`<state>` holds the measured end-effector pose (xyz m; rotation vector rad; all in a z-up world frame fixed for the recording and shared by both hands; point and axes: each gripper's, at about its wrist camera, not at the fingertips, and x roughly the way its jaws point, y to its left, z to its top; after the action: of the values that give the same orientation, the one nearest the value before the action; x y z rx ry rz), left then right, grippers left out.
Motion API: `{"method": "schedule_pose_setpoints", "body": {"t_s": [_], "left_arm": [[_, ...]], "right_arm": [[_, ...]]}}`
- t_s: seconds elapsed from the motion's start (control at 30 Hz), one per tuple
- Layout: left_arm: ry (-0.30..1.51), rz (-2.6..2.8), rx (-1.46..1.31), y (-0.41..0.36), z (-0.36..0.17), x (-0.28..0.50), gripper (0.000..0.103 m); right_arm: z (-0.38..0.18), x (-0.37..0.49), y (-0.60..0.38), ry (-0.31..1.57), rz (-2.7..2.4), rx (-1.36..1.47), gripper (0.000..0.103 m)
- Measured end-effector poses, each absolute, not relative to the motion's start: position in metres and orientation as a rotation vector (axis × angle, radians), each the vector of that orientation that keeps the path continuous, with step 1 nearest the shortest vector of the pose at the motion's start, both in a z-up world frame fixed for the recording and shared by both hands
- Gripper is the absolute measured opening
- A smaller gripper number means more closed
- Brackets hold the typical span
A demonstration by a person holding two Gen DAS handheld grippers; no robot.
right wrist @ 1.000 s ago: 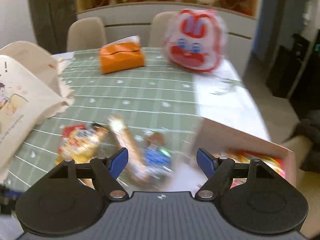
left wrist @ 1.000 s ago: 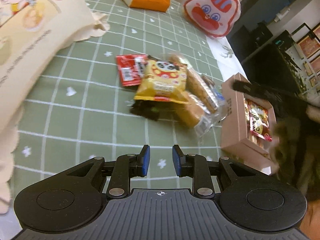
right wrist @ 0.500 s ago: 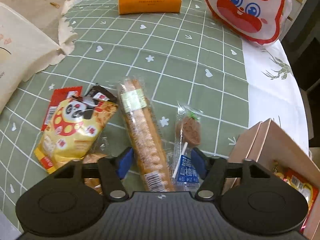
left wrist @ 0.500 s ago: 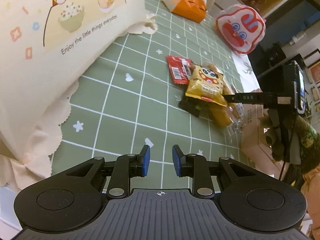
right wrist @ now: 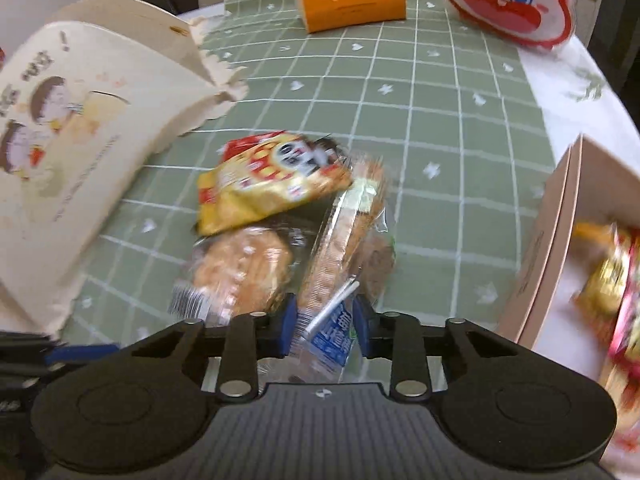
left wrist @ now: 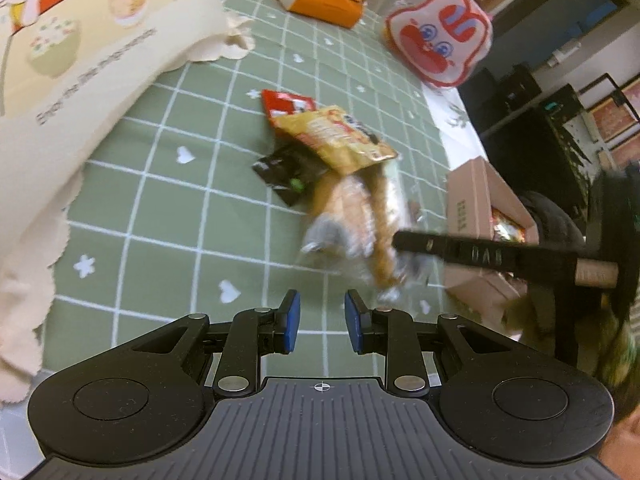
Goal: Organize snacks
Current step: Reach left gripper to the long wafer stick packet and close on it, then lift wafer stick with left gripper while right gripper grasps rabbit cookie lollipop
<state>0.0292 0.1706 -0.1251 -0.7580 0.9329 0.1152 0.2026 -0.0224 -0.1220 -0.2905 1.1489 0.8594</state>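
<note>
A pile of snacks lies on the green checked tablecloth (right wrist: 440,128): a yellow panda packet (right wrist: 272,180), a round biscuit pack (right wrist: 240,272), a long biscuit pack (right wrist: 344,248) and a lollipop pack with a blue label (right wrist: 332,332). My right gripper (right wrist: 325,330) is shut on the lollipop pack and the end of the long biscuit pack. In the left wrist view the pile (left wrist: 352,200) lies ahead, with the right gripper's finger (left wrist: 460,254) at its near end. My left gripper (left wrist: 318,326) is empty, jaws narrowly apart, above the cloth.
A pink open box (right wrist: 552,248) with wrapped snacks stands at the right. A large cream paper bag (right wrist: 80,152) lies at the left. An orange tissue pack (right wrist: 352,0) and a rabbit-face bag (right wrist: 512,0) sit at the far side.
My right gripper has moved down onto the pile and closed on the lollipop pack and long biscuit pack. My left gripper has swung back towards the pile.
</note>
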Motion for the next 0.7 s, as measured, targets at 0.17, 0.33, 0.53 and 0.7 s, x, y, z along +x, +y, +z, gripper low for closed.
{"method": "schedule_pose_setpoints", "body": {"t_s": [0.17,0.33,0.53,0.7], "left_arm": [[0.908,0.042,-0.731,0.159,-0.116,0.047,0.028],[0.944,-0.019,-0.665,0.137,-0.118,0.078,0.028],[0.970,0.024,-0.494,0.112,-0.126,0.130,0.028],[0.999,0.088,-0.372,0.098,-0.138,0.160,0.032]], "right_arm": [[-0.117,0.180,-0.048,1.190,0.889,-0.163,0.023],[-0.111,0.141,-0.069,1.151,0.925,-0.172,0.023],[-0.117,0.122,-0.105,1.148,0.822,-0.139,0.023],[-0.114,0.106,-0.128,1.112,0.762,-0.172,0.029]]}}
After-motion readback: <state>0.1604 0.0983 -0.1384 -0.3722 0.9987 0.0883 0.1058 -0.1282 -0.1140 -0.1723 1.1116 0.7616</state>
